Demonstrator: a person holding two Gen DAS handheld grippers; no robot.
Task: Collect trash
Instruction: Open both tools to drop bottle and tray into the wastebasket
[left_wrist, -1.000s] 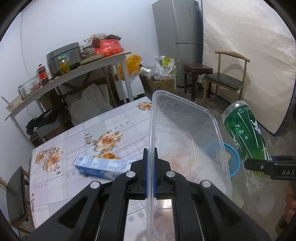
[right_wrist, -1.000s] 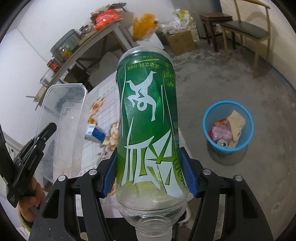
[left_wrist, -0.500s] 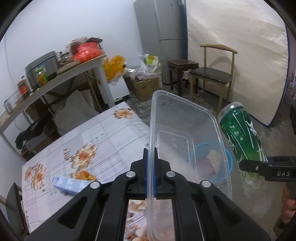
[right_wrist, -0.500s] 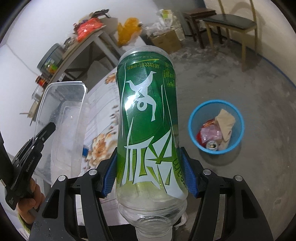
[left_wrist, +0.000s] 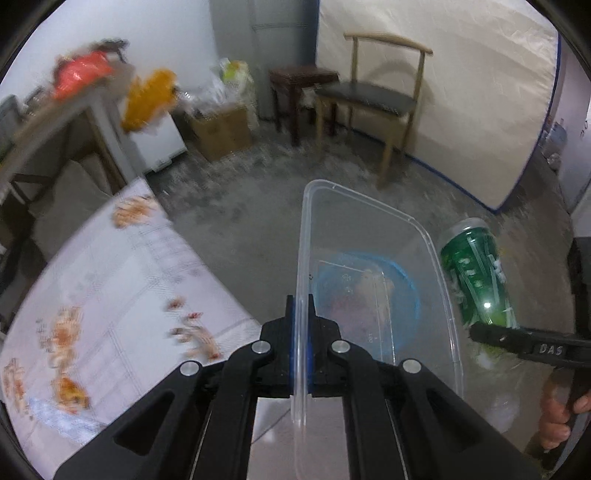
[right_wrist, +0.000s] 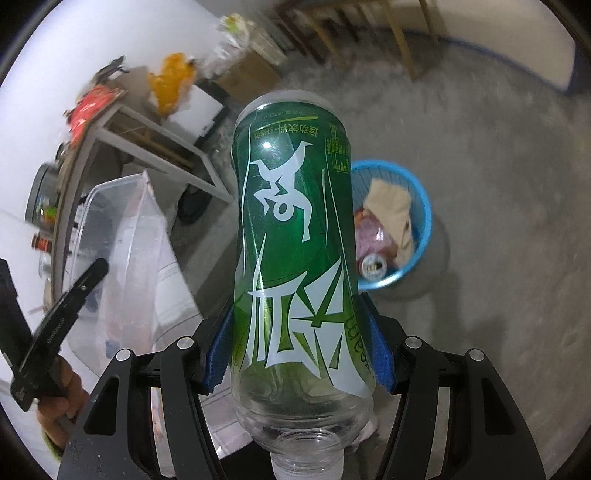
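Note:
My left gripper (left_wrist: 303, 325) is shut on the rim of a clear plastic container (left_wrist: 373, 266) and holds it in the air past the table edge. The container also shows in the right wrist view (right_wrist: 122, 236). My right gripper (right_wrist: 297, 350) is shut on an empty green-labelled plastic bottle (right_wrist: 295, 236), held with its open neck toward the camera. The bottle also shows in the left wrist view (left_wrist: 476, 273). A blue trash bin (right_wrist: 417, 206) with wrappers and a can stands on the floor beyond the bottle. The bin shows through the container in the left wrist view (left_wrist: 410, 291).
A table with a flowered cloth (left_wrist: 110, 280) lies to the left. A wooden chair (left_wrist: 373, 96), a dark stool (left_wrist: 299, 81), a cardboard box (left_wrist: 221, 129) and a cluttered side table (right_wrist: 140, 122) stand around the concrete floor (right_wrist: 498, 184).
Both grippers have swung away from the table toward the floor. The blue bin now sits closer and more centred behind the container and the bottle. The grips are unchanged.

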